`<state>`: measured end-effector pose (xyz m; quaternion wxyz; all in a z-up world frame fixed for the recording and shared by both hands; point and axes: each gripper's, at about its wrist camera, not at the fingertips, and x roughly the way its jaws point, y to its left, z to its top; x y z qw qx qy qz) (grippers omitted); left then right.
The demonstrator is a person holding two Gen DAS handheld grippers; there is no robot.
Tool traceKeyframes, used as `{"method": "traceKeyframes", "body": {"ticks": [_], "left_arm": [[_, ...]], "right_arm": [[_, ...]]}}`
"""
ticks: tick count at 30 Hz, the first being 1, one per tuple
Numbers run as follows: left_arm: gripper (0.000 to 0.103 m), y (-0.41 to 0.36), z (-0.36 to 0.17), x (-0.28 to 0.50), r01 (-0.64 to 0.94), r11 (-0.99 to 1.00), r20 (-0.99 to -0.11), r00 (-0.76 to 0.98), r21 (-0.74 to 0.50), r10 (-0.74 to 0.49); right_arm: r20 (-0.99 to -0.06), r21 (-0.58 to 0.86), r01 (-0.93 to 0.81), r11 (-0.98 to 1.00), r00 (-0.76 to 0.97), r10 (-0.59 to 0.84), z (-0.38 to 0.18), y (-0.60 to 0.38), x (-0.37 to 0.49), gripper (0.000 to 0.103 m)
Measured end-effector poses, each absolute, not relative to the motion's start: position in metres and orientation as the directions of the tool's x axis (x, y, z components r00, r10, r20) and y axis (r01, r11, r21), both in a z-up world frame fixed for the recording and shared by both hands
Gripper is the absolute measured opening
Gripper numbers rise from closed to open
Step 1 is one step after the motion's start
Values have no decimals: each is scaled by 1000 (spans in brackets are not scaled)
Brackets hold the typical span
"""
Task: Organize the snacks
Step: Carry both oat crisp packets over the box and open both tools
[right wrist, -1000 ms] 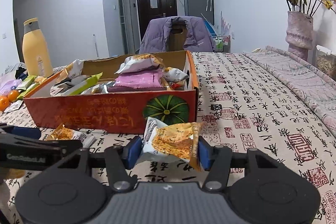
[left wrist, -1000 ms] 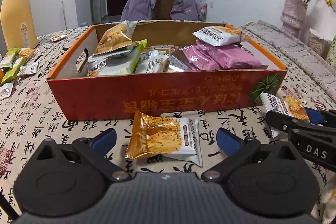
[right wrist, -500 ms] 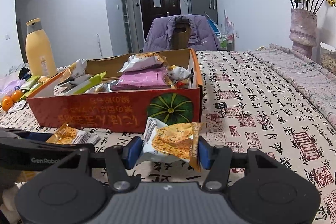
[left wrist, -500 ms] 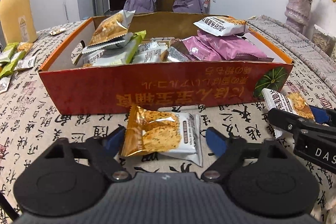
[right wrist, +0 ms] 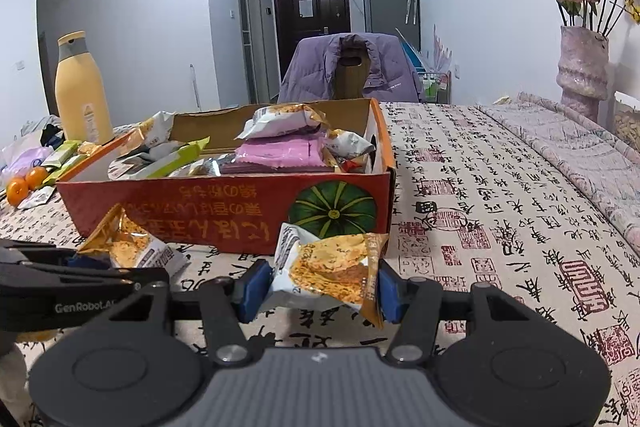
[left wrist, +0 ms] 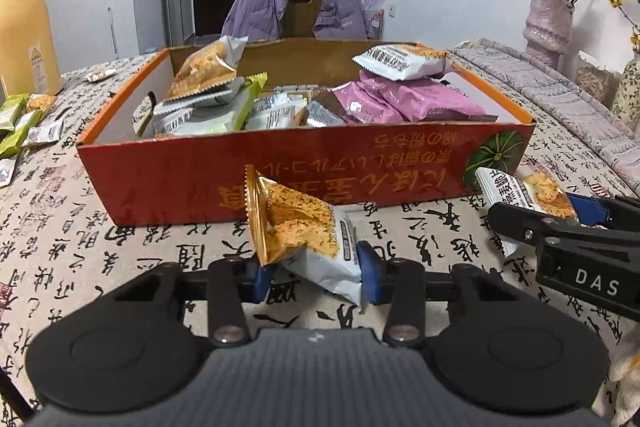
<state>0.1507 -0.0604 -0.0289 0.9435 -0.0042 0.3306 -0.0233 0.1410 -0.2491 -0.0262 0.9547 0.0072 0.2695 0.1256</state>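
A red cardboard box [left wrist: 168, 183] [right wrist: 224, 211] holds several snack packets, pink, white and green. My left gripper [left wrist: 314, 273] is shut on an orange-and-white snack packet [left wrist: 300, 227], tilted up just in front of the box; this packet also shows in the right wrist view [right wrist: 132, 247]. My right gripper [right wrist: 318, 287] is shut on a second orange-and-white snack packet [right wrist: 332, 267], held in front of the box's right corner. It also shows in the left wrist view [left wrist: 524, 195], with the right gripper's fingers [left wrist: 584, 209].
A yellow bottle [right wrist: 82, 91] stands at far left, with loose green and white packets [left wrist: 24, 123] and oranges [right wrist: 24, 183] beside it. A vase of roses [right wrist: 582, 67] stands at far right. A chair with a purple jacket [left wrist: 296, 7] is behind the table.
My left gripper has closed on the orange-and-white packet and tipped it up off the cloth. My right gripper has kept its packet and has risen slightly.
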Motion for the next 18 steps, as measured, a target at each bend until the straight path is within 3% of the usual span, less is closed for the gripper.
{"method": "traceKeyframes", "body": {"ticks": [18], "left_arm": [[44,-51,20,117,82,997,-463,884,8,-69]], "right_arm": [[-428,20,-303,953,859,282,5,-231,128,56]]}}
